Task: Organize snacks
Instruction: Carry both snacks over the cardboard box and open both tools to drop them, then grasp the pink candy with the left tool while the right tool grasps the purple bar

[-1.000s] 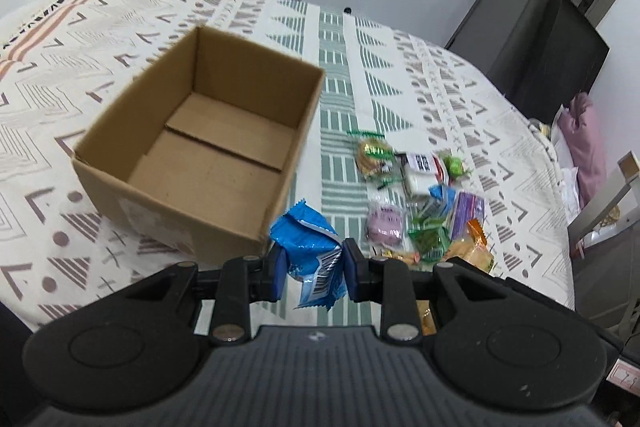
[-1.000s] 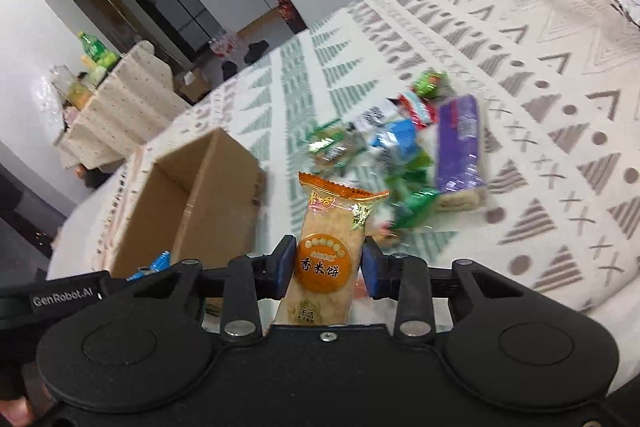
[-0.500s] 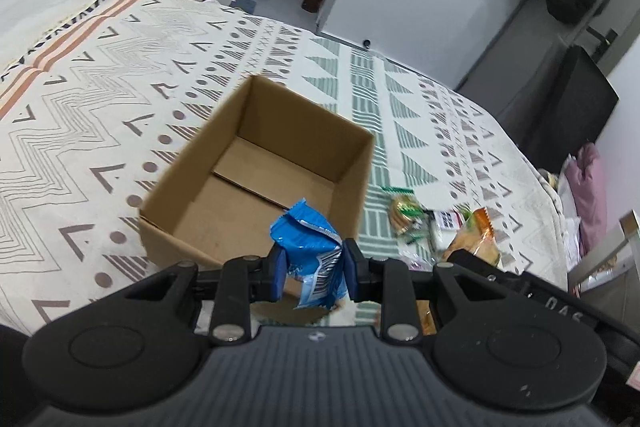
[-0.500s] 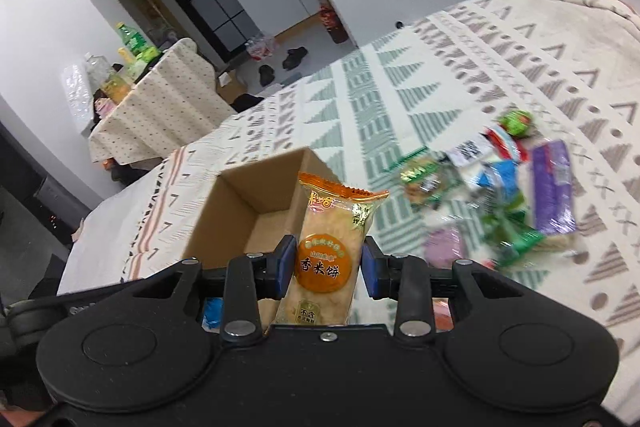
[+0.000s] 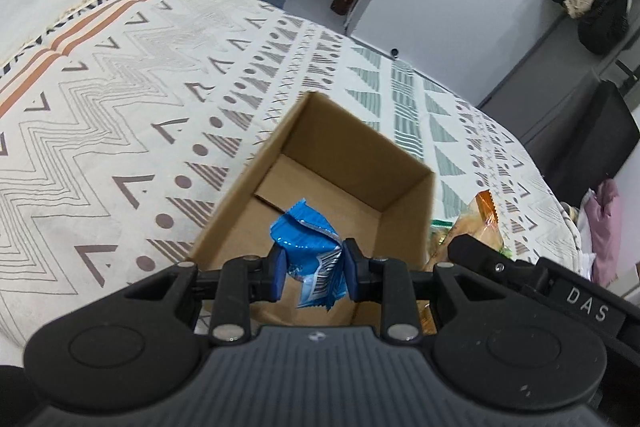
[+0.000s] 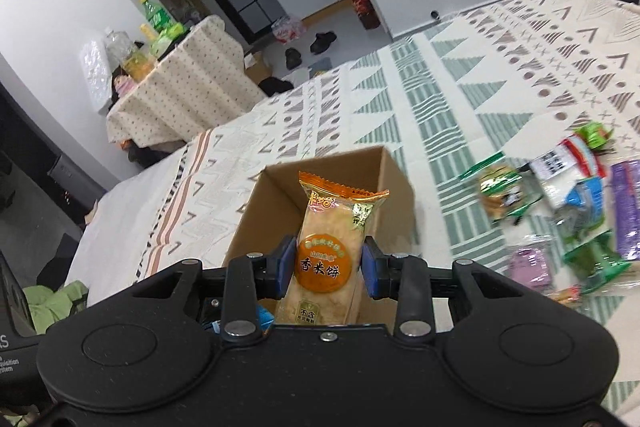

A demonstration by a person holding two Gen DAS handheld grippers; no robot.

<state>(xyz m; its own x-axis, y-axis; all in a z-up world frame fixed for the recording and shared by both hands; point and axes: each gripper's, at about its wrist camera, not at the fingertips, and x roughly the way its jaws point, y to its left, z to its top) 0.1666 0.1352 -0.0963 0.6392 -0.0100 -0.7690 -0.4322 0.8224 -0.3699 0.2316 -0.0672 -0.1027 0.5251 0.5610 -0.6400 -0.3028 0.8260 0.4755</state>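
Above the open cardboard box [image 5: 344, 183], the left gripper [image 5: 313, 273] clamps a blue snack packet [image 5: 310, 247]. Just right of it, the right gripper [image 6: 325, 269] grips an orange rice cracker packet [image 6: 332, 247].

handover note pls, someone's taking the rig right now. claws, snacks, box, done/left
Left claw: shut on blue packet, over the open box.
Right claw: shut on orange rice cracker, at the box's near edge.
Box: on the bedspread; what shows of its floor is bare.
Pile: loose to the box's right.
Done: both grasped and carried to the box.
Left: drop both, then box the pile.
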